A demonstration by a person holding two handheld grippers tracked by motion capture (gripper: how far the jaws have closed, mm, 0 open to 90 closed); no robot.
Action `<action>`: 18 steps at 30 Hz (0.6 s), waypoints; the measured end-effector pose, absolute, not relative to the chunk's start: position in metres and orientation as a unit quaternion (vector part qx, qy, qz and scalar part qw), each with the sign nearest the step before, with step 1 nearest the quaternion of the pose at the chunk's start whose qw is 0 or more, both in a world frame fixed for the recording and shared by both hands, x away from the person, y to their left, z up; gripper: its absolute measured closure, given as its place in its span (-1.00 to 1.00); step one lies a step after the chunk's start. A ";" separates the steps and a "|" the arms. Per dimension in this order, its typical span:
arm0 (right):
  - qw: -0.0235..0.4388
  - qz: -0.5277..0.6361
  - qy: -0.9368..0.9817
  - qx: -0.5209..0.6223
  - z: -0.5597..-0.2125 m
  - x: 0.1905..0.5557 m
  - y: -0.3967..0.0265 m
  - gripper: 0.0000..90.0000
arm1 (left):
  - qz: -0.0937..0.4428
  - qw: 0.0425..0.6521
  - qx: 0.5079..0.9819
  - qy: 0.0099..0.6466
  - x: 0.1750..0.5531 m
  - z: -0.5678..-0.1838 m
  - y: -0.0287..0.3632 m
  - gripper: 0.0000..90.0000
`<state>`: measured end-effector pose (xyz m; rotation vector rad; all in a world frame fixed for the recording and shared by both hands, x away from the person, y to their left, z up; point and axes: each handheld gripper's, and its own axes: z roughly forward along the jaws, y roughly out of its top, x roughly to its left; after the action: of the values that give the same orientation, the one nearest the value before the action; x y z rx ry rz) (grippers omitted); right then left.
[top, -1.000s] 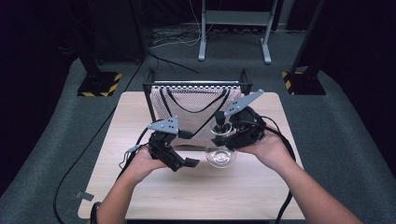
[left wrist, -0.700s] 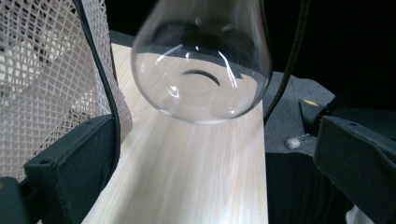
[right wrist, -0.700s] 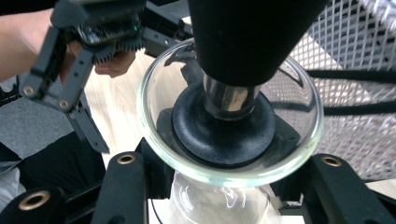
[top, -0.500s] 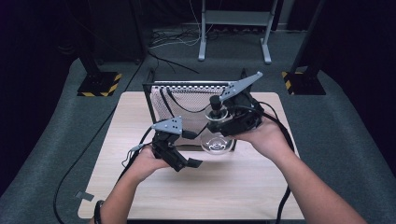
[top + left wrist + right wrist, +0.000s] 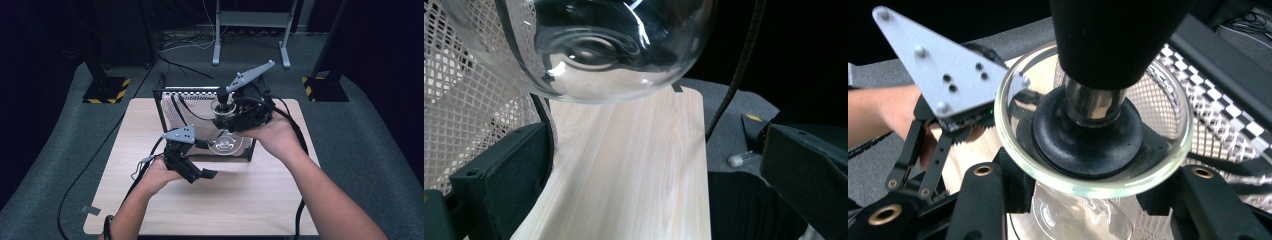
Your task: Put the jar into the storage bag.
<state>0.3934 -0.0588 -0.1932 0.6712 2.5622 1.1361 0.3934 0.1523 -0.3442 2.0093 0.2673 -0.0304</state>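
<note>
Your right gripper (image 5: 231,119), raised above the black wire mesh basket (image 5: 170,107), is clamped on the neck of a clear round glass flask (image 5: 225,143). Your left gripper (image 5: 202,174) rests low on the wooden table (image 5: 260,200), jaws apart.

One camera sits high above the near side of the table (image 5: 150,210). It looks forward and down, from far off, and takes in the whole table, the floor around it and both arms.

A second camera rides on the left gripper (image 5: 187,165). It sits low near the table top, looks along the wood toward the right edge, and is very close under the glass jar (image 5: 589,50).

A third camera rides on the right gripper (image 5: 240,112). It looks down on the jar's mouth from very close.

All three views share the jar, the mesh basket (image 5: 200,97) and the table. The third also shows the left gripper.
</note>
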 end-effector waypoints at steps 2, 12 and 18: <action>0.134 0.391 0.879 0.237 -0.191 0.397 -0.055 0.12 | -0.013 0.531 0.840 0.112 0.393 -0.344 0.152 -1.00; 0.139 0.400 0.871 0.251 -0.190 0.408 -0.045 0.12 | -0.013 0.537 0.836 0.109 0.391 -0.343 0.153 -1.00; 0.142 0.403 0.867 0.258 -0.191 0.415 -0.039 0.12 | -0.012 0.539 0.836 0.106 0.389 -0.342 0.152 -1.00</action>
<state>0.4150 -0.0390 -0.1914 0.7449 2.5005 1.1626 0.3893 0.1518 -0.3418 1.9873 0.2516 -0.0278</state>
